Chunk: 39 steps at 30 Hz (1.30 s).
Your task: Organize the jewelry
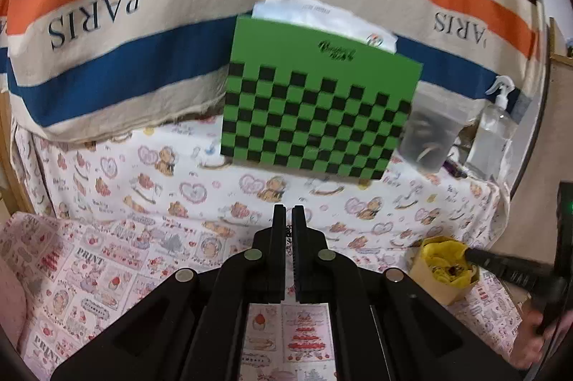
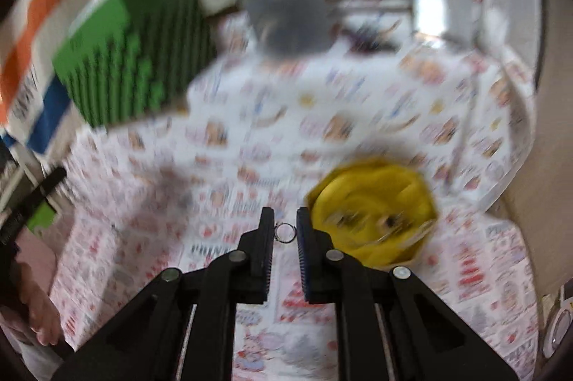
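We hold a small metal ring pinched between the jaws of the right gripper, which stand a ring's width apart and touch it on both sides. It hangs just left of the yellow-lined box, our landmark here. To do this step well, we should bring the ring over the box's open top, steady the hand, and only then ease the jaws apart, since so light a hoop would bounce or roll on the patterned cloth if let go from the side.

The left gripper waits well to the left of that box, its jaws nearly together. Something small and dark seems caught in the narrow gap, though the view is too poor for us to say what.

The box holds crumpled yellow lining with a few small dark pieces, likely jewelry. Behind it stands a clear plastic cup with thin curved bits inside, and to the cup's left a green checkered box with white paper sticking out of its top.
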Motion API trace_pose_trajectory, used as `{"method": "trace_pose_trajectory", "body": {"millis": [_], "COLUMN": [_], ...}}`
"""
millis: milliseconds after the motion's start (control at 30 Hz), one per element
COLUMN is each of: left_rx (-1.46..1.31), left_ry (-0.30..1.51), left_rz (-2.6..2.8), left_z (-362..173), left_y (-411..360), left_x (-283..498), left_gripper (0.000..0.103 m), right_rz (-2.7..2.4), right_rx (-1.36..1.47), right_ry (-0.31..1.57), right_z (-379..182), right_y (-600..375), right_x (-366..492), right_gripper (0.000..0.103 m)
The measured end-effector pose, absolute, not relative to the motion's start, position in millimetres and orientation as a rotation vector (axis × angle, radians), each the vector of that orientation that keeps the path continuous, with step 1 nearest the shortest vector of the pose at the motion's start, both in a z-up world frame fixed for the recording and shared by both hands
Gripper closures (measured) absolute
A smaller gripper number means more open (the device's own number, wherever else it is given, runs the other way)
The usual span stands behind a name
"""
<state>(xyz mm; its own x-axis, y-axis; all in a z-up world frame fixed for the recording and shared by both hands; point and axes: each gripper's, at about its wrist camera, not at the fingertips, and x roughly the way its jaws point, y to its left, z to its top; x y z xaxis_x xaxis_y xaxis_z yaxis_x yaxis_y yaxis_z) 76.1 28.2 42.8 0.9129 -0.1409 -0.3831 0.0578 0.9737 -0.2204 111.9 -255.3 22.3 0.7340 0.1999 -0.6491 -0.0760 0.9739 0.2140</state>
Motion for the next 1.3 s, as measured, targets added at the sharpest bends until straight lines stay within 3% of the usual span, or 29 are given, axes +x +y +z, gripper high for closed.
{"method": "trace_pose_trajectory", "body": {"millis": [167,500,800,867,967,1167,1300], "left_rx": [-0.208,-0.092,-0.032,-0.033,-0.015,0.036,0.013], "left_ry": [0.397,0.398,0.478,0.502,0.524,0.594,0.646], "left_rz": [-0.161,-0.316,-0.376,-0.399,-0.372,-0.384,-0.413], "left_z": [50,68,88,89,84,61,49], "left_y": [18,-32,-110,-128,-153,-191,-205], "left_x": [69,65,99,107,121,140,151], "left_gripper": [0.101,0.101,0.101,0.101,0.101,0.101,0.101], "right_rz": [0.074,0.233,0.196,0.147,0.035,0.171,0.035], "right_rx": [0.212,0.428,0.547,0.54,0.498,0.776,0.645], "right_ry": [0.613,0.714,0.654,0.616,0.576,0.644,0.634], "right_z": [30,-14,-2,2,4,-11,-9], "right_y": [-288,-333,-369,-377,-386,-414,-409], "right_x": [106,136,118,109,104,107,108], "right_gripper": [0.091,0.09,0.065,0.049,0.04,0.038,0.034]}}
